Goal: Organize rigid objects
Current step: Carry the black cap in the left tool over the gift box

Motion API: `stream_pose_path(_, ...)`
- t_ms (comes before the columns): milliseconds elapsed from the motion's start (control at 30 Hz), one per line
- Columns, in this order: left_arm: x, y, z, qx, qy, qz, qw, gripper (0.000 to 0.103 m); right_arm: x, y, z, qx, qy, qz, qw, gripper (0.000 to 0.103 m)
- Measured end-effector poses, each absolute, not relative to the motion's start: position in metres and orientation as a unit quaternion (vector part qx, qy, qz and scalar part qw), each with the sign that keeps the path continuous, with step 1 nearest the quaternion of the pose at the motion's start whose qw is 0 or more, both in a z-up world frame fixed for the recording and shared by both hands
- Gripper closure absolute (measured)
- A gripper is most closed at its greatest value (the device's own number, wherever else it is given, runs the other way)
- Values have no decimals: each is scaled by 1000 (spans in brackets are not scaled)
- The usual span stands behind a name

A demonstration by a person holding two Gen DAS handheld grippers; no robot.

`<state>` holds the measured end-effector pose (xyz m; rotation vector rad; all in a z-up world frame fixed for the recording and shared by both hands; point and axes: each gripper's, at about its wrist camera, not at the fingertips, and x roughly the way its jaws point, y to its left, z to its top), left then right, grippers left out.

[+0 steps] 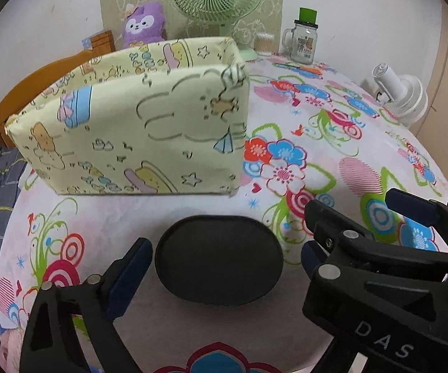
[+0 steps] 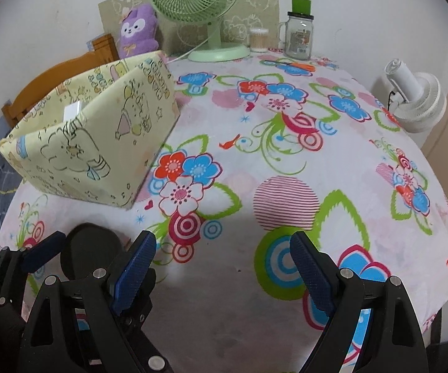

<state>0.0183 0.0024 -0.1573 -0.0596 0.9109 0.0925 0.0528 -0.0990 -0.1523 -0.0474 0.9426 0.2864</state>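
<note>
Two claws hang low over the surface (image 1: 193,199), both angled down. Left wrist view: left claw (image 1: 224,264) spread wide, w/ the black oval case (image 1: 219,259) lying flat between its pads, not touching either. Left pad (image 1: 130,267) sits just beside the case's left edge; right pad mostly hidden behind the right claw's body, which crowds in from the right. Yellow box (image 1: 137,124) stands just behind the case, open top.

Right wrist view: right claw (image 2: 224,264) also released, nothing between its pads (image 2: 137,267), only flowered cloth below. Case (image 2: 90,248) shows at lower left, inside the left claw (image 2: 42,250). Box (image 2: 99,143) up-left, w/ something white inside; can't tell what.

Judgement: step in hand is grabbing the case w/ the left claw, prob. to drop it in the box. To do it well: centre the pads across the short axis, get low enough to catch the rim since the case is flat, squeeze evenly. Keep the right claw clear, it's v. close.
</note>
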Motion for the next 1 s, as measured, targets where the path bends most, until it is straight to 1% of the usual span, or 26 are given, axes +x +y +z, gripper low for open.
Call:
stream_pose_path(67,18,4,-160,-29,442,46,895,13,53,-97,-154,-25,455,139,879,13)
stream_pose_path(200,16,4,-161,-25,439,46,897,15,51,-92,-156,-31,457,141,878,13)
stream_pose_path(267,15,4,-161,-26,436,45,898,18,50,-91,-156,-33,457,142,878,13)
stream_pose_path(333,13,4,-159,-27,432,44,900,26,48,-88,-156,-37,457,142,877,13)
stream_pose_path(567,11,5,-154,-24,429,45,902,27,44,-85,-151,-43,452,141,880,13)
stream_pose_path(1000,1,8,-111,-18,406,35,913,27,36,-87,-111,-28,422,150,894,13)
